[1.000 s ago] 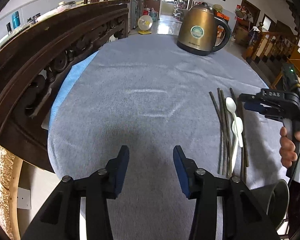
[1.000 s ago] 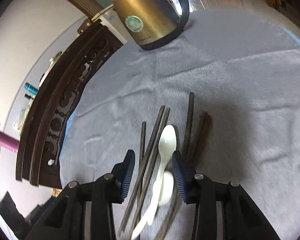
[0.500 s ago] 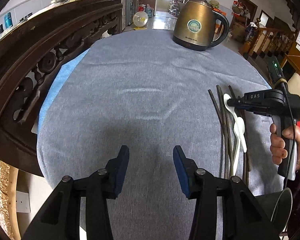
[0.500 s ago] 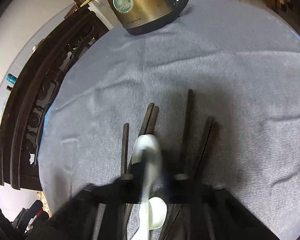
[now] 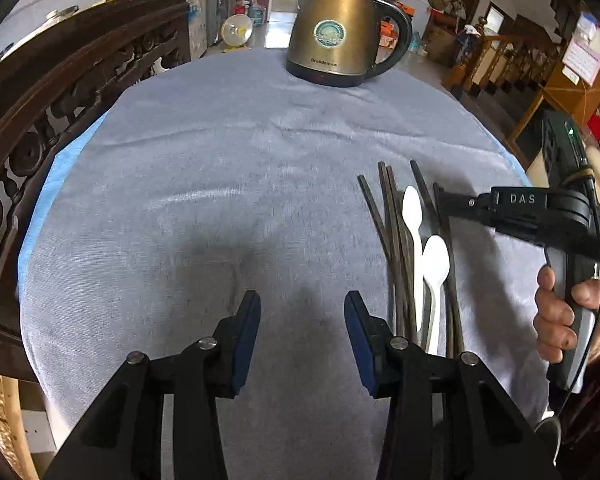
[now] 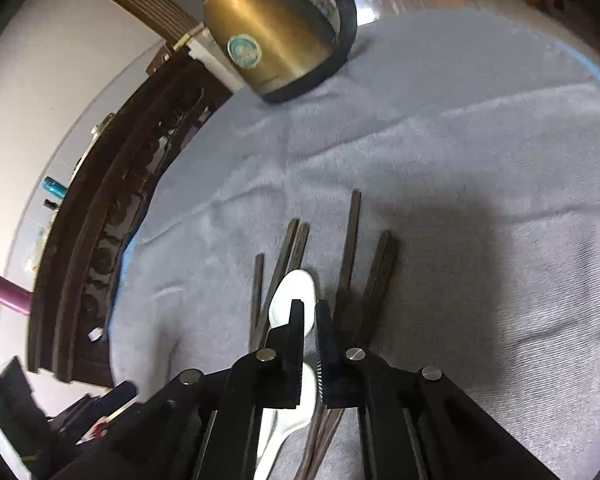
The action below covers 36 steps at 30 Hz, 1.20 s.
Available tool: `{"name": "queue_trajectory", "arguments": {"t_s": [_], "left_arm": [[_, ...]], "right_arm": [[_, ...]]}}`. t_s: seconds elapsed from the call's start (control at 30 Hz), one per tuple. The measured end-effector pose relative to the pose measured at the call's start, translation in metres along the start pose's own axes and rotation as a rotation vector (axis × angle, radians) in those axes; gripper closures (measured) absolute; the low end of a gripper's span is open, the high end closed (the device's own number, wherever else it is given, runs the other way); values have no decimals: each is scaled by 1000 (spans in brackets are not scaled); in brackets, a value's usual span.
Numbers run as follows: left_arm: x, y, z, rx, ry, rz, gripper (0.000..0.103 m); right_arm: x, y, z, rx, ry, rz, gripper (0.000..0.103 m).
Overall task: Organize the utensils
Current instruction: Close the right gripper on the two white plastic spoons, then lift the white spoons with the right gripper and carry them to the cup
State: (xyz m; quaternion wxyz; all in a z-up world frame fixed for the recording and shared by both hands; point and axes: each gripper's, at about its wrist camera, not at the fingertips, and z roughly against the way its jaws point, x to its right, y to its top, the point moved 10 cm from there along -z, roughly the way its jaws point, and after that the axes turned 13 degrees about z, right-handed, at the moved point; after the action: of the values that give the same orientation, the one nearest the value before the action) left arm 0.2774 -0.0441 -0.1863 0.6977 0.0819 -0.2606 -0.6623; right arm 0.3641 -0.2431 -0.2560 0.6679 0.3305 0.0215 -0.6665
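Glossy white plastic spoons and dark wooden chopsticks on matt grey cloth.

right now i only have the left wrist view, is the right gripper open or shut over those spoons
Observer: In the right wrist view the right gripper is nearly shut, with only a thin slit between its fingers.
Operator: anything in it
Observer: Nothing shows in the slit. The bowl of the far white spoon peeks out beside one finger.
Operator: and the other spoon
Observer: The near white spoon lies under the gripper's body, mostly covered.
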Motion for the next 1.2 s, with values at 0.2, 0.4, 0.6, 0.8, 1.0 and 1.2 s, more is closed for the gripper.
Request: {"name": "queue_trajectory", "arguments": {"t_s": [0.2, 0.4, 0.6, 0.8, 1.0, 1.2], "left_arm": [[-6, -7, -1, -8, 18, 14, 58], [-20, -11, -7, -26, 29, 32, 58], [-30, -15, -6, -37, 13, 56, 58], [-34, -18, -4, -40, 8, 67, 58], [-25, -16, 0, -29, 9, 39, 58], [11, 0, -5, -11, -19, -51, 58]], "right_arm": [[-14, 12, -7, 0, 12, 29, 29], [-12, 17, -26, -33, -71, 80, 49], [-25, 9, -42, -114, -103, 170, 49], [-31, 4, -47, -135, -160, 222, 71], [-27, 4, -35, -77, -127, 172, 71], [-11, 16, 21, 127, -90, 71, 71]]}}
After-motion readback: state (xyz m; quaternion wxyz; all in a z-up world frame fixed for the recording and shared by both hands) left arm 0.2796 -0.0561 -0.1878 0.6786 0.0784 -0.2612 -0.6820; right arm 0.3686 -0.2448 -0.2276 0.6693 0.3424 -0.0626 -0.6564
